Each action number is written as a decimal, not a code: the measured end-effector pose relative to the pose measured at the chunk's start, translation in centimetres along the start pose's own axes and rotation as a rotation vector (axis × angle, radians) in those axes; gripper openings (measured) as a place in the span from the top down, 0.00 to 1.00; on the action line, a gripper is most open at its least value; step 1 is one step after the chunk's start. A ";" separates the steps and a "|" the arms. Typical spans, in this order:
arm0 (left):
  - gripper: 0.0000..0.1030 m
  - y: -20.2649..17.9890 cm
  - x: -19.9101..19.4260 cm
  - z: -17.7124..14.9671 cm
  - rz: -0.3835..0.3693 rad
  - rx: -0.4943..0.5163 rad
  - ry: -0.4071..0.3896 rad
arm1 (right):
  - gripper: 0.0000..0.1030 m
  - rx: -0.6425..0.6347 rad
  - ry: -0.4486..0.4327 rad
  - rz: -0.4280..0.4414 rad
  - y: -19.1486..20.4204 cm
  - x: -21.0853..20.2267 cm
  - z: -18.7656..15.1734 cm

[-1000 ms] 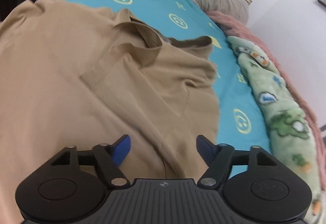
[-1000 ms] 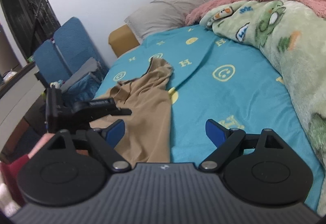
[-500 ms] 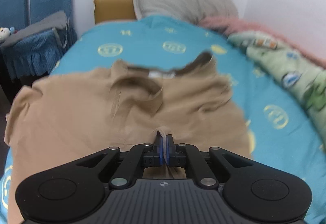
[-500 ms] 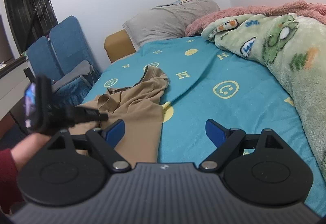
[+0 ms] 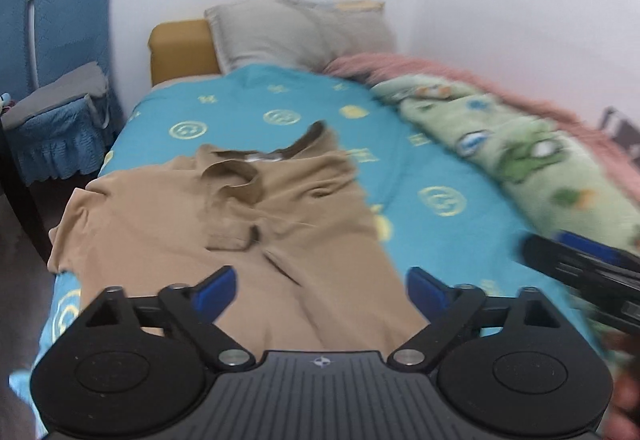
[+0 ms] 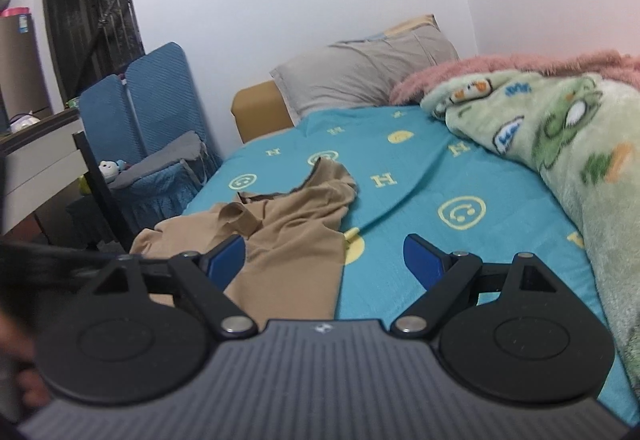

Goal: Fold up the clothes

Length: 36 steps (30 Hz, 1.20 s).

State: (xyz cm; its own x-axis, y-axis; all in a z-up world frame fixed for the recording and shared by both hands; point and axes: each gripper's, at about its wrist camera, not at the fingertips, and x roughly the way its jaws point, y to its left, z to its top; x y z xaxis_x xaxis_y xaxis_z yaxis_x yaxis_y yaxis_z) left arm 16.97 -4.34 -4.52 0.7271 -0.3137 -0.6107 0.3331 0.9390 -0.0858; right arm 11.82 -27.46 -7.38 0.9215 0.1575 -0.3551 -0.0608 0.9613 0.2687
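Observation:
A tan shirt [image 5: 248, 224] lies crumpled on the turquoise bed sheet [image 5: 420, 168], its dark collar toward the pillow. My left gripper [image 5: 320, 290] hovers above the shirt's near part; its jaws are opening wide and no cloth is between the blue pads [image 5: 214, 290]. In the right wrist view the same tan shirt [image 6: 288, 236] lies left of centre on the sheet [image 6: 460, 176]. My right gripper [image 6: 324, 260] stands open over the shirt's right edge and the sheet, holding nothing. The right gripper's body [image 5: 584, 272] shows blurred at the left view's right edge.
A grey pillow [image 5: 296, 32] and a mustard headboard [image 5: 180, 48] are at the far end. A green patterned blanket [image 6: 560, 144] and a pink one [image 6: 500, 68] pile along the right side. Blue chairs [image 6: 152, 100] with a grey cloth stand left of the bed.
The left gripper shut on the shirt, then let go, opened wide and drew back and up from it. The right gripper shifted only slightly and stayed open.

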 end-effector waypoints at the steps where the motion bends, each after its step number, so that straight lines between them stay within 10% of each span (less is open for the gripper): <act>1: 0.00 -0.4 -1.7 -0.5 -0.004 0.001 -0.016 | 0.15 -0.009 -0.005 0.003 0.2 -0.5 0.0; 10: 0.00 1.2 -11.7 -4.7 -0.011 -0.184 -0.139 | 0.15 -0.075 -0.103 0.094 2.4 -6.1 0.5; 17: 0.00 4.5 -14.6 -3.7 0.123 -0.192 -0.157 | 0.15 -0.163 0.001 0.189 6.3 -3.5 3.4; 27: 0.00 13.1 -15.2 -5.4 0.227 -0.310 -0.123 | 0.16 -0.447 0.221 0.322 22.9 12.7 6.3; 36: 0.03 22.2 -8.5 -7.6 0.259 -0.574 -0.018 | 0.27 -0.517 0.366 0.288 35.2 31.8 -0.5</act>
State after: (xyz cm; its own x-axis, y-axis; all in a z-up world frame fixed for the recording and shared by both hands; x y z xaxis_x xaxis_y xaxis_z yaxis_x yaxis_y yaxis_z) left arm 13.60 20.21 -7.24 0.7526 -0.0640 -0.6553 -0.2264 0.9094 -0.3488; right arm 38.80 11.50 -9.73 0.6581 0.4015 -0.6369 -0.5424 0.8395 -0.0313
